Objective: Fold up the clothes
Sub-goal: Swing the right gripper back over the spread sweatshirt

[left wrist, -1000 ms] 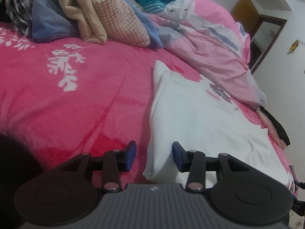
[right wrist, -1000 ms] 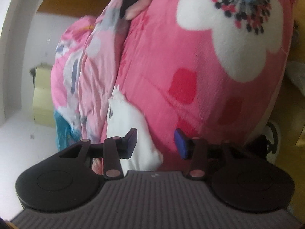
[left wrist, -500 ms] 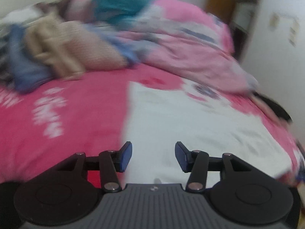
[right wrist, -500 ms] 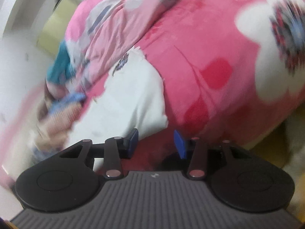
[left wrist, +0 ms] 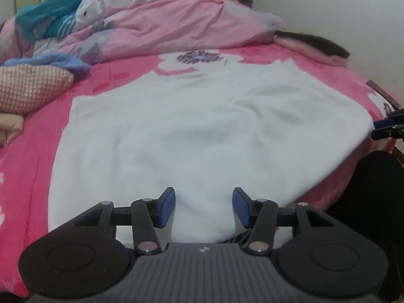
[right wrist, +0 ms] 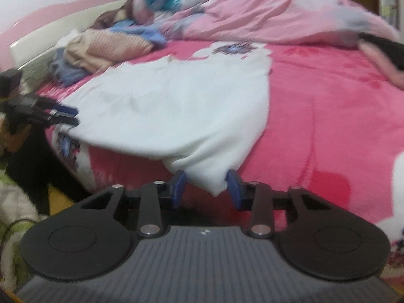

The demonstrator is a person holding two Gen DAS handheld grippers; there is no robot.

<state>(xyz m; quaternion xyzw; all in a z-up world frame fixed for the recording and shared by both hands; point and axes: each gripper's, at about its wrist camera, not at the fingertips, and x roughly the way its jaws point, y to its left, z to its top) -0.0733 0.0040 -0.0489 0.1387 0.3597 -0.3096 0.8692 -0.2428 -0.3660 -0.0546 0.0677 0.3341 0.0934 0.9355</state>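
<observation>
The bed [left wrist: 30,166] fills both views, covered by a bright pink blanket printed with big white flowers. Along its far edge lies a rumpled pink quilt [left wrist: 176,17] with a teal garment [left wrist: 48,17] bunched at its left end. Toward the far left corner sits a heap of clothes [right wrist: 101,50]: a checked pink-and-cream piece, a beige one and blue ones.

The white garment [left wrist: 202,116] is spread flat across the middle of the bed, reaching to the near edge, where its lower hem hangs slightly over the side.

The left claw [left wrist: 203,207] is at the near edge of the bed with its blue pads spread apart; the hem of the white garment lies between them, and neither pad is pressed on the cloth. In the right wrist view this claw shows at the garment's left corner.

The right claw [right wrist: 205,189] is at the garment's other near corner. Its blue pads stand spread, with a hanging fold of the white cloth between them, the pads just beside the cloth on each side and not clamped.

A dark strip of cloth [left wrist: 315,41] lies at the far right edge of the bed.
</observation>
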